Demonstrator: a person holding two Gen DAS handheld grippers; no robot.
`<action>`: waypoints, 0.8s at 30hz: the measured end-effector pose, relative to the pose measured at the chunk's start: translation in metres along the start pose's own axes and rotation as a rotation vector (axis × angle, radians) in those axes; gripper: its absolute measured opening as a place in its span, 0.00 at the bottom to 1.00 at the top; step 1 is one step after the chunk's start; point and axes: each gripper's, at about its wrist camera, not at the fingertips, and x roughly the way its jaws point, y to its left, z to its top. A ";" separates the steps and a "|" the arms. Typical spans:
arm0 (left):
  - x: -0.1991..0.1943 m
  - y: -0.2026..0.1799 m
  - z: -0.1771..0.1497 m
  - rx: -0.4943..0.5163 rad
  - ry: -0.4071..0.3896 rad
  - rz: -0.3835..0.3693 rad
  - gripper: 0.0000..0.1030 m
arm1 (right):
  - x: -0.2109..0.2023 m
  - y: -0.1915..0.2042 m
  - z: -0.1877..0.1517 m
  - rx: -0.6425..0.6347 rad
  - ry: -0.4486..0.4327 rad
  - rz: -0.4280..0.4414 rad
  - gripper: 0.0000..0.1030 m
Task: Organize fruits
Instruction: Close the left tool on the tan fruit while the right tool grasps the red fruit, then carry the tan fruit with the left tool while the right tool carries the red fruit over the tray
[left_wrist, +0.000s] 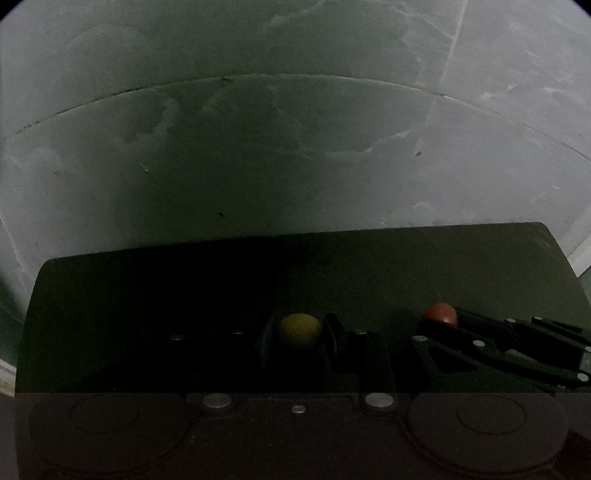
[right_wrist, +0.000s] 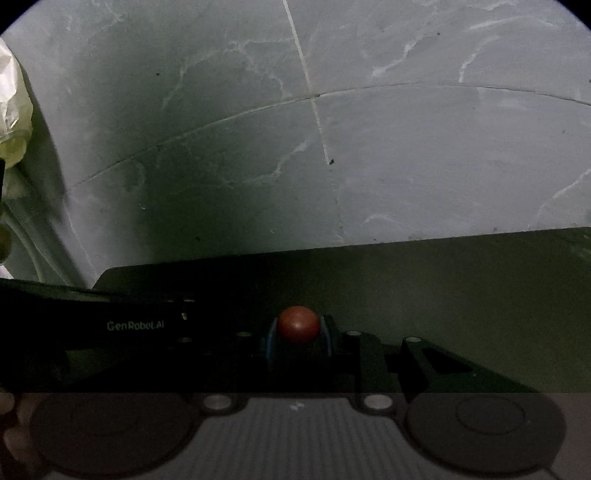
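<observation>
In the left wrist view my left gripper (left_wrist: 300, 332) is shut on a small round yellow-green fruit (left_wrist: 299, 329), held between its dark fingers above a dark table (left_wrist: 147, 295). To its right my right gripper (left_wrist: 439, 320) holds a small red-brown fruit (left_wrist: 440, 313). The right wrist view shows the same red-brown fruit (right_wrist: 298, 324) clamped between the blue-edged pads of my right gripper (right_wrist: 298, 334). The left gripper's black body (right_wrist: 110, 325), marked with white lettering, lies at the left there; its fingertips are hidden.
The dark table's far edge (right_wrist: 406, 240) meets a pale grey marbled tile wall (left_wrist: 295, 147) close ahead. A crumpled white and pale-green bag (right_wrist: 13, 110) hangs at the far left of the right wrist view. The scene is dim.
</observation>
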 end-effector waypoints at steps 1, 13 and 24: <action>0.000 0.000 0.000 0.002 0.000 -0.004 0.30 | -0.002 0.000 -0.001 0.001 -0.001 -0.003 0.26; -0.004 -0.029 -0.015 0.047 0.013 -0.053 0.30 | -0.025 0.001 -0.019 0.017 -0.005 -0.031 0.26; -0.003 -0.044 -0.024 0.069 0.022 -0.082 0.31 | -0.047 0.002 -0.036 0.031 0.001 -0.049 0.26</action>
